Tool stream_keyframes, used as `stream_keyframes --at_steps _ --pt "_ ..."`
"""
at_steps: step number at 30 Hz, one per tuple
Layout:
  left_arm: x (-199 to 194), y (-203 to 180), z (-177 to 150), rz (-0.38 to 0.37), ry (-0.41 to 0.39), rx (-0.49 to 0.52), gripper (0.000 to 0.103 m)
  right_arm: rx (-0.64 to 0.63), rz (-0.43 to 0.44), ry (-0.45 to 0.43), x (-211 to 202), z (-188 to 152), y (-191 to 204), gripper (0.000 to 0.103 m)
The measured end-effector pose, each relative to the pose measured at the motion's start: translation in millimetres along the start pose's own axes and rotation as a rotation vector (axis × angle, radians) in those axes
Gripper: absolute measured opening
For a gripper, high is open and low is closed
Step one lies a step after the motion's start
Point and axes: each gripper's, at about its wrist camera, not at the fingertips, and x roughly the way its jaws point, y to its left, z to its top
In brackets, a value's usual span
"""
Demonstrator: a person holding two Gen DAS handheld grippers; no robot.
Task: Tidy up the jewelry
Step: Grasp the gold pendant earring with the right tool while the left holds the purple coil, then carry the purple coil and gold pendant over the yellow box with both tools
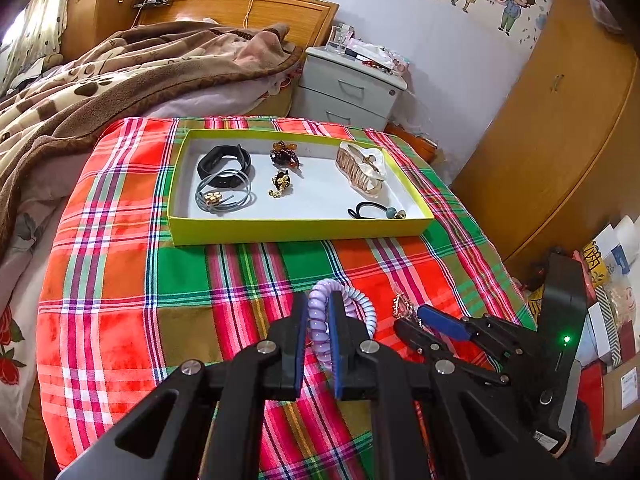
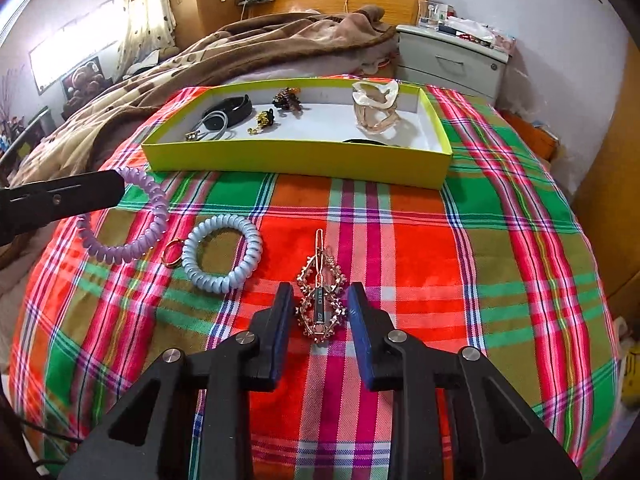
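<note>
Bedroom: plaid cloth point(image 2: 400, 216) over the bed carries a yellow tray point(image 2: 296, 156) of sorted jewelry. Left tongs point(image 1: 319, 320) pinch a purple coil hair tie point(image 1: 316, 316), likely tray-bound. Right tongs point(image 2: 320, 304), spread, straddle a gold hair clip point(image 2: 320, 296), not yet gripping.

Bedroom — wooden headboard point(image 1: 256, 8), grey nightstand point(image 1: 348, 88), curtained window point(image 2: 76, 52).
</note>
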Motion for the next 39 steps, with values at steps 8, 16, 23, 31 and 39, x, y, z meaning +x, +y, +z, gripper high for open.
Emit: stream_keyframes --at_steps 8,16,23,31,39 --pt "1.1 -0.4 2.2 0.005 0.0 0.003 0.011 0.009 0.003 -0.036 -9.5 1.2 -2.7 0.029" --pt "-4.6 1.4 13.4 0.022 -0.021 0.007 0.011 0.048 0.025 -0.09 -23.1 12.2 -14.1 0.029" --pt "-2.3 4.0 30.2 0.026 -0.032 0.013 0.011 0.06 0.053 -0.133 -29.7 31.2 -17.7 0.029" --pt "11.4 9.9 57.4 0.044 -0.03 0.02 0.011 0.063 0.105 -0.155 -14.0 74.6 -21.5 0.029" --pt "35.5 18.4 80.4 0.057 -0.02 0.019 0.011 0.033 0.114 -0.13 21.7 116.2 -17.3 0.029"
